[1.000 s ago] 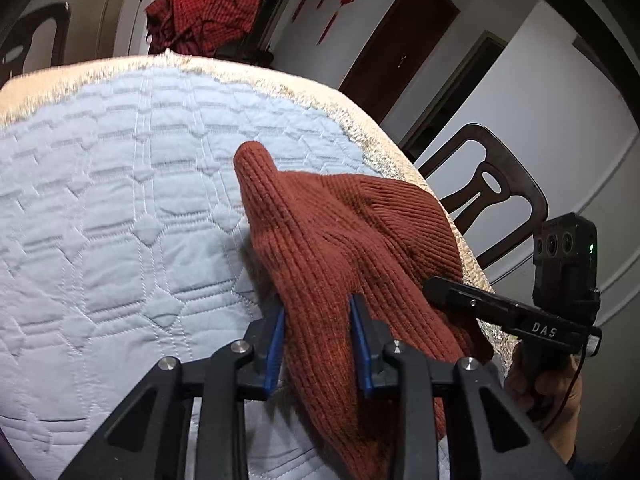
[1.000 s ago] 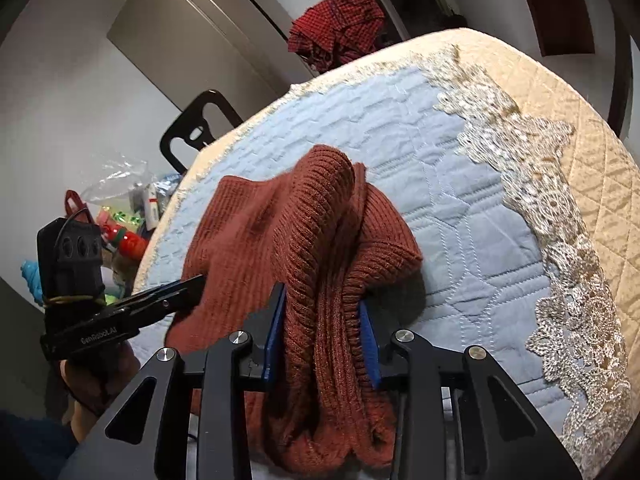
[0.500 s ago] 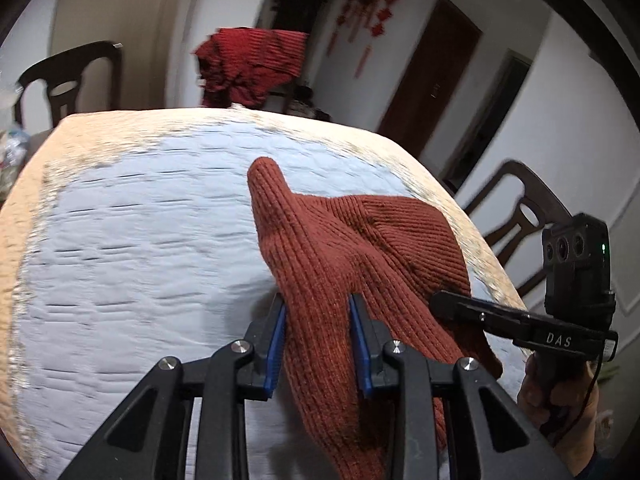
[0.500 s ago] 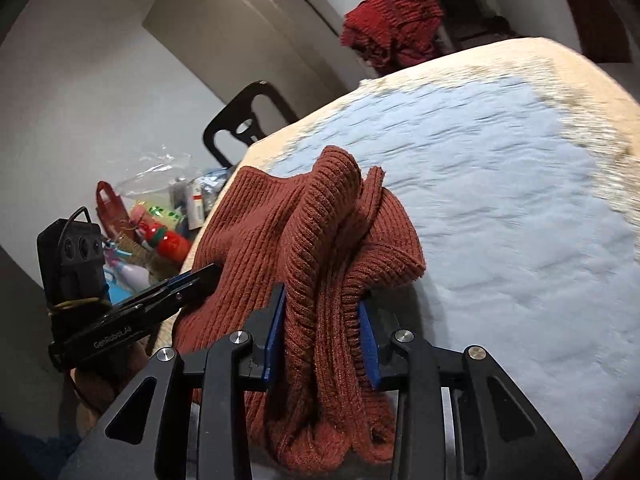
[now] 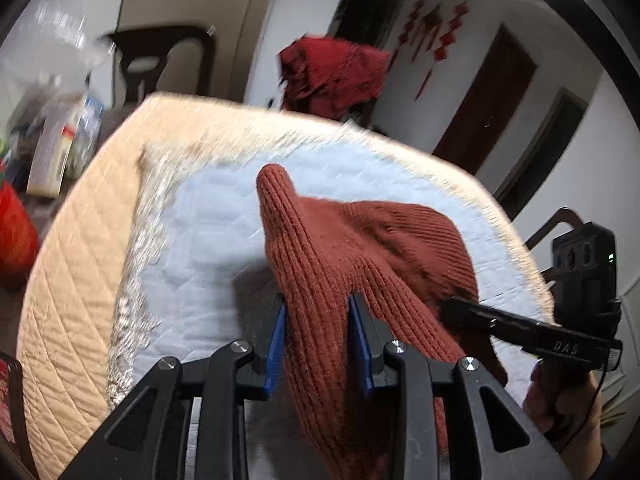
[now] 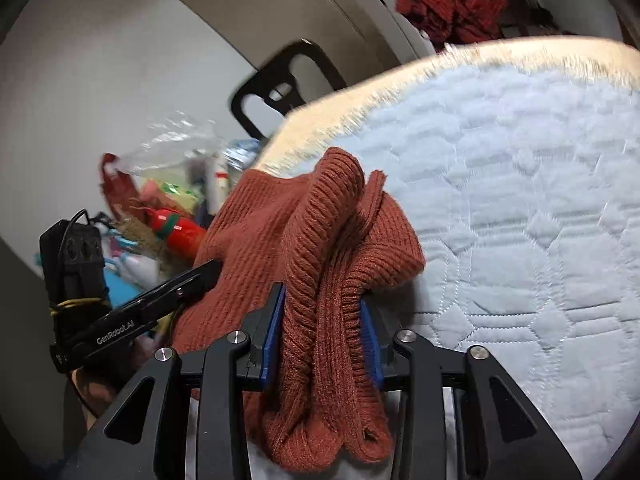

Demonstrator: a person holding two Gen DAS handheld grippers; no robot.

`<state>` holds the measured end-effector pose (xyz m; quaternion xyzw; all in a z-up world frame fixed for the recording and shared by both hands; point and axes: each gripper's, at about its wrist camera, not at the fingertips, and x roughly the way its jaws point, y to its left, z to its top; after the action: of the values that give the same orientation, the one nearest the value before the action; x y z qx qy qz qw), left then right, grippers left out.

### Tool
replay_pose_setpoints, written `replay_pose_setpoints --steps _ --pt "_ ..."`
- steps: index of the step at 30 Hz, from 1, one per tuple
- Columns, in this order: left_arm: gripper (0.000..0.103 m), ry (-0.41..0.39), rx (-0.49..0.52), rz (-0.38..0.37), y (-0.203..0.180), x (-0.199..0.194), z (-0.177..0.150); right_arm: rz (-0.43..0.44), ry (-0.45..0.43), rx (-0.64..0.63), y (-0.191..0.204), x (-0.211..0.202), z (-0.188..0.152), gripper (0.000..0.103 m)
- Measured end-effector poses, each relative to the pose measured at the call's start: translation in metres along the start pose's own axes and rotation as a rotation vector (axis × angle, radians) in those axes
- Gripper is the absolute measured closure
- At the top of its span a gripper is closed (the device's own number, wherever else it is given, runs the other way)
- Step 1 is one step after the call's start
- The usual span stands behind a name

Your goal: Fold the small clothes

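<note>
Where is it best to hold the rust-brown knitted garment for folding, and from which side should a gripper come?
Probably at its near edge, coming in level from the person's side, as both do now: the left gripper pinches a single ribbed layer, the right gripper a thicker bunched roll of the knitted garment. The far part rests on the quilted table cover, so edges are the free, graspable parts.

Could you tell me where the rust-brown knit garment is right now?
The rust-brown knit garment is held over the quilted table cover, pinched by the left tool and the right tool.
</note>
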<state>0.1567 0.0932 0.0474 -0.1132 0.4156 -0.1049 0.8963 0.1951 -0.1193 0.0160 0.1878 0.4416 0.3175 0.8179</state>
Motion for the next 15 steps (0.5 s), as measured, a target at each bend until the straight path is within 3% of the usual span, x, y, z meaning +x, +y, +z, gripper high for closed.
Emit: replay_pose_setpoints --steps 2,6,11,14,15 --pt "0.069 0.04 -0.014 0.032 0.014 0.011 -0.012 -0.059 0.026 0.008 -0.009 0.009 -0.007 0.063" --pt "0.067 0.005 -0.053 -0.017 0.03 -0.004 -0.025 -0.077 -0.01 -0.008 -0.01 -0.01 -0.012 0.062" --pt "0.068 -0.075 -0.015 -0.009 0.02 -0.032 -0.022 -0.129 -0.101 -0.105 0.015 -0.035 0.001 0.062" --pt "0.068 -0.075 0.005 -0.03 0.01 -0.029 -0.019 -0.151 -0.093 -0.147 0.024 -0.026 0.012 0.062" --pt "0.068 -0.066 0.022 -0.028 0.006 -0.025 -0.019 -0.156 -0.079 -0.153 0.024 -0.018 0.017 0.067"
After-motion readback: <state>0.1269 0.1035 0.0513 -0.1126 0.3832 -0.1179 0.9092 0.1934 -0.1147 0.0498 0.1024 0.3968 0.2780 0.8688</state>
